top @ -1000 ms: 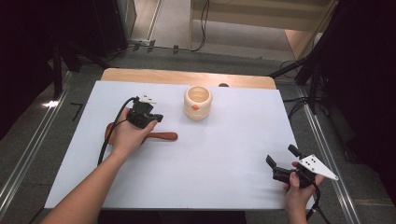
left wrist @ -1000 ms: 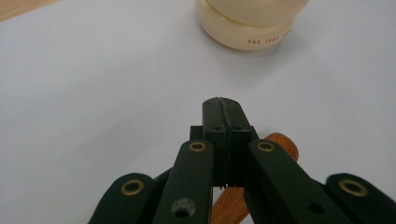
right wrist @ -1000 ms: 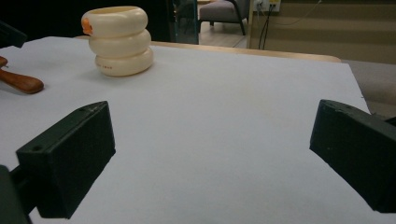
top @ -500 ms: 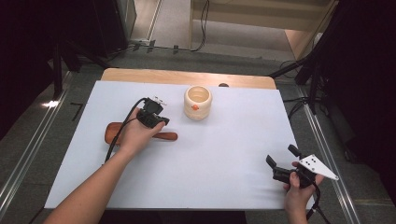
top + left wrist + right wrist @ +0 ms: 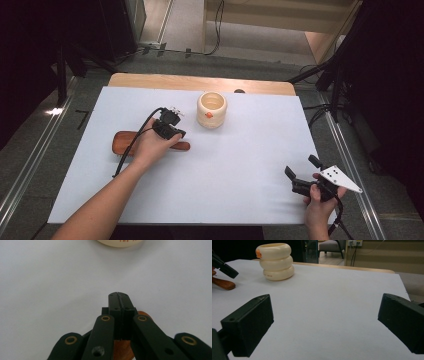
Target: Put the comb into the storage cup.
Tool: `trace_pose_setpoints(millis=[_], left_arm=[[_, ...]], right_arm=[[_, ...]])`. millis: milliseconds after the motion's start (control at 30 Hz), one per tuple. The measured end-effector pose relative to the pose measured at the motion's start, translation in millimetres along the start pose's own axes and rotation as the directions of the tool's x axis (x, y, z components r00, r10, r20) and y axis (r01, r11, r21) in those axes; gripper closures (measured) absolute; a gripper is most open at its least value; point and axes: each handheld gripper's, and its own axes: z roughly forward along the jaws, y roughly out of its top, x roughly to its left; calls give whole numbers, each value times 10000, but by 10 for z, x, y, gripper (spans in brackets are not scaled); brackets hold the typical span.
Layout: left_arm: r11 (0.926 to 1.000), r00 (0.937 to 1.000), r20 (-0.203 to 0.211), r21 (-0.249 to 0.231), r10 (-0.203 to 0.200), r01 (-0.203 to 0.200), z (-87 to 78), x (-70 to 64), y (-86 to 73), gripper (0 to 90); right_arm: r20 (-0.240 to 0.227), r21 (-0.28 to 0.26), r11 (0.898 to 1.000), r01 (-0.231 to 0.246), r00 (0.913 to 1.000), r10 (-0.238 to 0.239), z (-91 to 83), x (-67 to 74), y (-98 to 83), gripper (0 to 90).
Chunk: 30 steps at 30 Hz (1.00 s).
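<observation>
High view: the clenched left claw was poised over the reddish-brown wooden spoon; opening was judged necessary next. The right claw was held released.

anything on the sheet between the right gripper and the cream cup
Nothing: in the high view the white sheet is bare between the right gripper and the cream cup. The right gripper view shows the same.

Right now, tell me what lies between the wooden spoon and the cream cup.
Nothing visible does. Only bare white mat separates the wooden spoon, under the shut left gripper, from the cream cup standing beyond it.
</observation>
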Motion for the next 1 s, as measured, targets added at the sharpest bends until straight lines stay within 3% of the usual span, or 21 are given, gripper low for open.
trace_pose_setpoints(millis=[800,1000], left_arm=[[9992,9997,180,360,172,-179,88,-93,-39,900],[9970,9985,249,588,497,-511,64,-129,-59,900]], right_arm=[[-11,30,10000,-1,10000,1,1,7,1,0],[-20,52,10000,-8,10000,8,0,10,0,0]])
